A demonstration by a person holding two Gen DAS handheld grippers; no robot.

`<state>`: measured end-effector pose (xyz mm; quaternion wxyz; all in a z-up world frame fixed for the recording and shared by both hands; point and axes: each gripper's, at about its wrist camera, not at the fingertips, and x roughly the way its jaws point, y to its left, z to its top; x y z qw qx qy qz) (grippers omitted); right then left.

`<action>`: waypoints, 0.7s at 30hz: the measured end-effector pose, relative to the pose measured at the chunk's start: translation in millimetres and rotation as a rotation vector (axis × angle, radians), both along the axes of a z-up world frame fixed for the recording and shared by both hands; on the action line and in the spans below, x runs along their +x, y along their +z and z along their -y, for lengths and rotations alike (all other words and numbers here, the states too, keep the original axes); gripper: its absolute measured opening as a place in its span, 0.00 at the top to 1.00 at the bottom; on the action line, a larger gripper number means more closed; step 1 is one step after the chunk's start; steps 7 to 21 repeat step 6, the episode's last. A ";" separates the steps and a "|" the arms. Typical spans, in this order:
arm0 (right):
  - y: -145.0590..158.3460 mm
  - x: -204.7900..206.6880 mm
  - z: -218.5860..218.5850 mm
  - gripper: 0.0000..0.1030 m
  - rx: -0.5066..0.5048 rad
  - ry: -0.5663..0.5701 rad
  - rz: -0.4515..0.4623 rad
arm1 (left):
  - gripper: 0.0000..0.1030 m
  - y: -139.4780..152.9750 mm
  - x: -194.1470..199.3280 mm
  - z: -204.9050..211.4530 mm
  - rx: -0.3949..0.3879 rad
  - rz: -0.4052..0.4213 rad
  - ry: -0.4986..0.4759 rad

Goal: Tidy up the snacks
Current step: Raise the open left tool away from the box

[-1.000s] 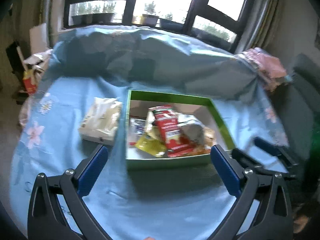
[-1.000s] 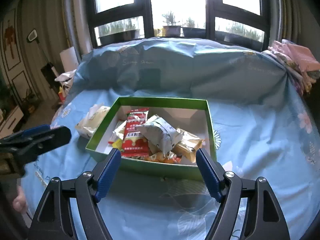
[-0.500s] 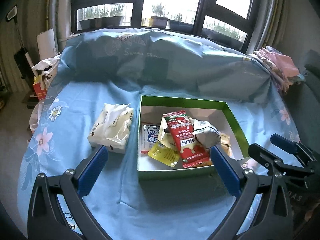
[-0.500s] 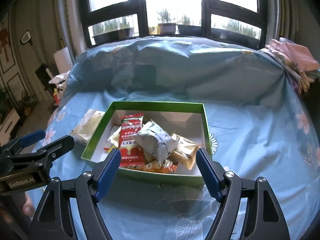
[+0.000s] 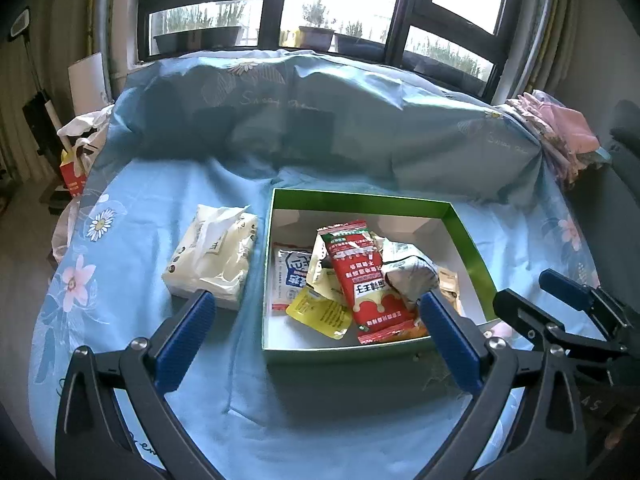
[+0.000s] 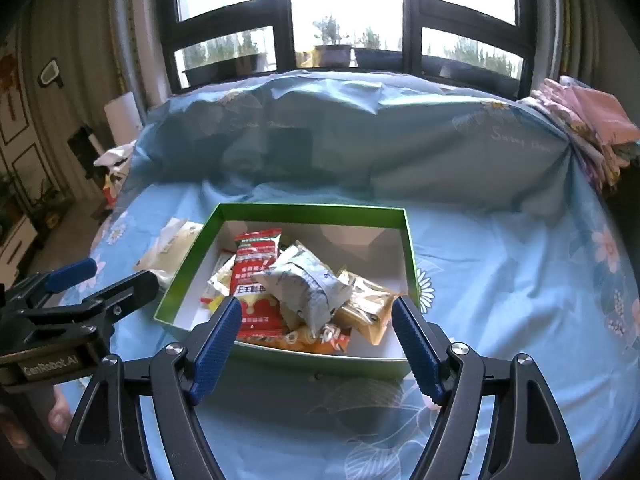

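Left gripper [image 5: 316,300] sat nearest, low over the blue flowered sheet [image 5: 240,420], jaws spread wide, nothing between the pads. Right gripper [image 6: 316,308] was beside it on the right, jaws also wide and empty, hanging above the near wall of the box without touching it. Each gripper showed at the edge of the other's view.

Green box [image 5: 468,236] lay open on the sheet just past both grippers, white inside. Snacks were piled in its near half: red packet [image 5: 360,272] lying lengthwise on top, yellow pouch [image 5: 320,312] at the near left, white-and-blue packet [image 5: 290,276] flat against the left wall. Crumpled silver-white bag [image 6: 304,284] sat on the pile to the right of the red one, tan packet [image 6: 364,304] at the right, orange packet [image 6: 316,338] against the near wall. The box's far part was bare.

Tissue pack [image 5: 212,260] lay on the sheet just left of the box, apart from it.

Farther back, the sheet rose over a long hump. Pink folded cloths [image 6: 592,116] at far right. Window [image 6: 348,0] with potted plants behind.
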<state>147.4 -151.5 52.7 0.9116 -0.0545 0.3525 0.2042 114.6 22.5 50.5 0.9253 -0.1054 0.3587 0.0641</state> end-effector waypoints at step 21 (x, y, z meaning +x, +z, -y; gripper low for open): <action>-3.1 2.9 0.3 0.25 0.000 -0.001 -0.004 | 0.00 0.8 1.2 0.6 0.004 0.013 0.002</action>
